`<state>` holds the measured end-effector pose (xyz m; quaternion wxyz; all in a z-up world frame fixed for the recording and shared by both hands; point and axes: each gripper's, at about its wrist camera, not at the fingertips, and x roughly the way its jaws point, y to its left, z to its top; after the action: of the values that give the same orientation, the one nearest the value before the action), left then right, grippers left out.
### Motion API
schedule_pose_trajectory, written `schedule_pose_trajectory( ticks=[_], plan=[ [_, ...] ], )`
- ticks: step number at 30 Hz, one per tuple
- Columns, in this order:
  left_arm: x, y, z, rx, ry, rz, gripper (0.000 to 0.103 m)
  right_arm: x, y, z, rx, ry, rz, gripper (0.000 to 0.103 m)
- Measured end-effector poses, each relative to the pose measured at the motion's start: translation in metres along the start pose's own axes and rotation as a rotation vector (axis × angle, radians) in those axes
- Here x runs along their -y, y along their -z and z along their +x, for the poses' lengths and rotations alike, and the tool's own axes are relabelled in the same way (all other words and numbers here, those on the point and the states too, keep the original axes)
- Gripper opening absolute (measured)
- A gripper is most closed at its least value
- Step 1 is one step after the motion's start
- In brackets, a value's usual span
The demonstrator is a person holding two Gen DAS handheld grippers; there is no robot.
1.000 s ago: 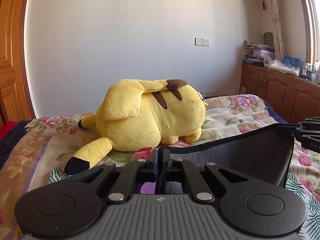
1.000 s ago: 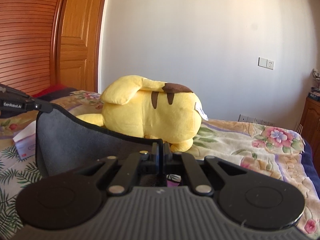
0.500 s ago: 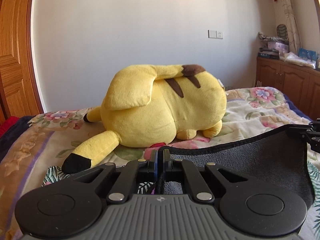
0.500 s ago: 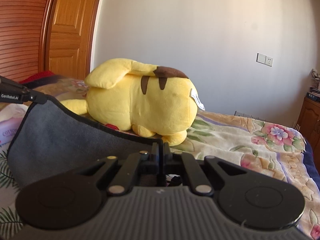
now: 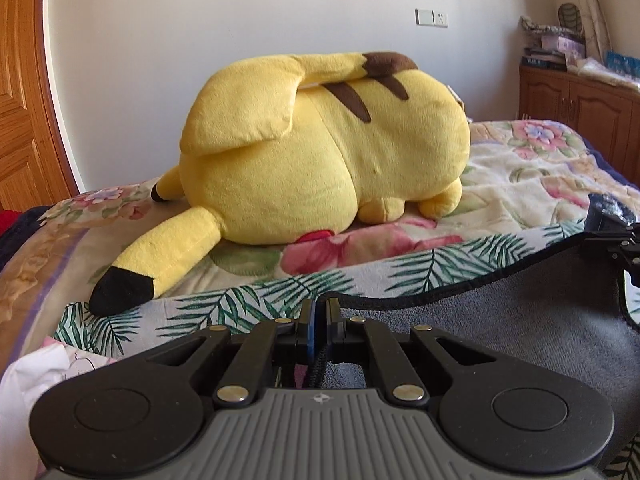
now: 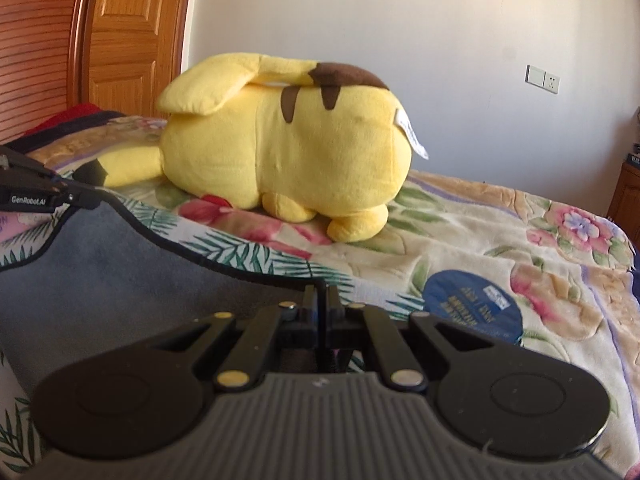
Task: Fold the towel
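Nearest, the left gripper (image 5: 319, 312) and right gripper (image 6: 320, 300) each pinch a corner of the grey towel (image 5: 500, 320), their jaws pressed together on its dark hem. The towel sags limp between them, low over the floral bedspread (image 6: 500, 232): light, soft, best held at its corners. Beyond lies a yellow plush toy (image 5: 320, 152).
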<state>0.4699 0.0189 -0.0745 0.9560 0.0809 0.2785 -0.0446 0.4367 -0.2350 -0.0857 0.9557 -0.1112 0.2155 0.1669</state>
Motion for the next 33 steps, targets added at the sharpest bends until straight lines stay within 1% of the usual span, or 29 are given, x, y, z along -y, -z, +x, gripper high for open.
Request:
schedule_pose_trajectory(
  ticks=[1, 2, 3, 4, 5, 6, 8, 9, 11, 13, 15, 18, 21, 29, 33],
  plan=[
    [0.001, 0.001, 0.001, -0.006, -0.008, 0.006, 0.0, -0.001, 0.0, 0.0, -0.004, 0.004, -0.003, 0.006],
    [0.003, 0.002, 0.002, -0.012, -0.012, 0.015, 0.0, -0.001, 0.0, 0.0, -0.006, 0.001, -0.001, 0.017],
    [0.004, 0.002, 0.001, -0.012, -0.01, 0.018, 0.0, 0.0, 0.0, -0.002, -0.003, -0.01, 0.002, 0.023],
    [0.005, 0.002, -0.001, -0.009, -0.004, 0.017, 0.0, 0.0, -0.001, -0.006, 0.004, -0.021, 0.007, 0.036],
    [0.005, 0.001, -0.003, -0.006, -0.001, 0.013, 0.0, 0.0, -0.002, -0.009, 0.014, -0.023, 0.012, 0.046],
    [0.006, 0.0, -0.005, -0.004, -0.002, 0.011, 0.0, 0.0, -0.003, -0.013, 0.02, -0.023, 0.017, 0.047],
    [0.007, -0.003, -0.012, 0.006, -0.002, -0.002, 0.016, 0.001, -0.006, -0.02, 0.023, -0.032, 0.027, 0.047],
    [0.007, -0.004, -0.016, 0.009, 0.002, -0.013, 0.02, 0.002, -0.008, -0.023, 0.024, -0.033, 0.031, 0.047],
    [0.009, -0.008, -0.025, 0.016, 0.01, -0.027, 0.033, 0.003, -0.012, -0.032, 0.028, -0.038, 0.041, 0.047],
    [0.011, -0.011, -0.037, 0.024, 0.013, -0.032, 0.038, 0.002, -0.017, -0.041, 0.026, -0.042, 0.043, 0.047],
    [0.011, -0.015, -0.049, 0.026, 0.023, -0.041, 0.04, 0.001, -0.023, -0.054, 0.03, -0.045, 0.041, 0.047],
    [0.01, -0.017, -0.072, 0.031, 0.039, -0.068, 0.046, -0.001, -0.032, -0.075, 0.038, -0.055, 0.048, 0.047],
    [0.008, -0.02, -0.095, 0.032, 0.042, -0.077, 0.047, -0.002, -0.04, -0.097, 0.047, -0.058, 0.061, 0.047],
    [0.001, -0.032, -0.153, 0.051, 0.039, -0.065, 0.057, -0.01, -0.058, -0.144, 0.064, -0.047, 0.065, 0.047],
    [0.001, -0.031, -0.178, 0.065, 0.032, -0.053, 0.06, -0.015, -0.065, -0.166, 0.075, -0.049, 0.066, 0.047]
  ],
)
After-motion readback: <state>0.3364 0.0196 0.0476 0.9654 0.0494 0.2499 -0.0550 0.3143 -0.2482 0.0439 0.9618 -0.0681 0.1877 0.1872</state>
